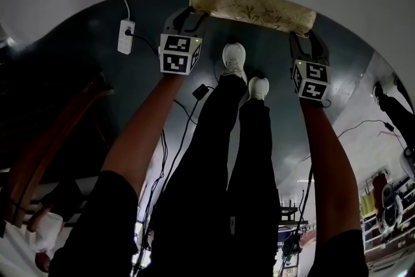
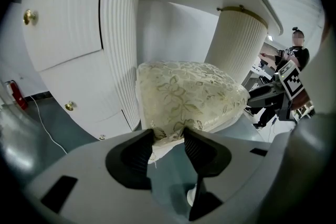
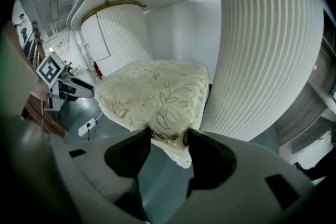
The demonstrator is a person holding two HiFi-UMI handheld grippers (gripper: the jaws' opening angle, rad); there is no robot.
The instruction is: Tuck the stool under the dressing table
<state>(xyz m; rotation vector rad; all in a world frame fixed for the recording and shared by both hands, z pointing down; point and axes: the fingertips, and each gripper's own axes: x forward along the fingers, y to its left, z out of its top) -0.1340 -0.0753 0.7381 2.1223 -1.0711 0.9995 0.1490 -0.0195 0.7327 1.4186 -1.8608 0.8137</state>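
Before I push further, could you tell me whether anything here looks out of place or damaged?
Nothing looks damaged or spilled. The left gripper and right gripper pinch the stool by its cover's corners, where fabric hangs loose; a power strip and cables lie on the floor nearby.

**Q:** Stool (image 1: 253, 10): appearance and position?

**A:** Padded seat, covered in cream fabric with a gold leaf pattern. In the head view only its near edge shows. The rest lies under the top of the dressing table (image 2: 68, 23). The legs are not visible.

**Q:** Dressing table: construction?

**A:** White throughout. Round fluted pedestals (image 3: 268, 44) with gold trim at their upper ends carry the top. The left unit has flat fronts with brass knobs (image 2: 30, 17). The stool sits between the pedestals, near both.
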